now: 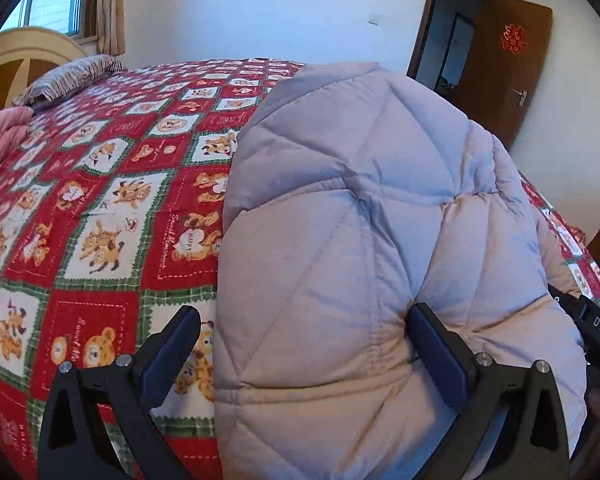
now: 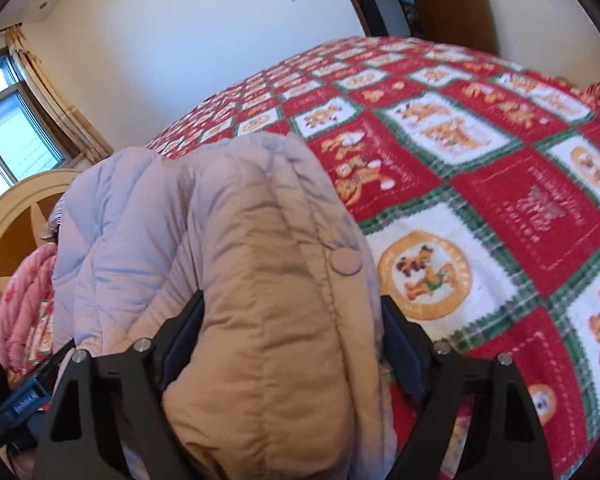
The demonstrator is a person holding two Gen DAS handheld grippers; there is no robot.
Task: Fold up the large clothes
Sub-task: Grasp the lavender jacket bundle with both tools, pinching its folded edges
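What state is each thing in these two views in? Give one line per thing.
Puffer jacket: bundled, lying on the bedspread.
Left gripper: open; jacket edge between fingers, left finger clear.
Right gripper: wide, jacket fold between fingers; grip unclear.
Door: open.
Bedspread: spread flat.
Pillow: lying by headboard.

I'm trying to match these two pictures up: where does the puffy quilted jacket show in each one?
Left wrist view: the quilted jacket fills the centre and right, lying on the bed.
Right wrist view: the jacket fills the centre and left, between the gripper's fingers.
Shared landmark: the red teddy-bear bedspread beneath it; the window also appears at upper left in both.
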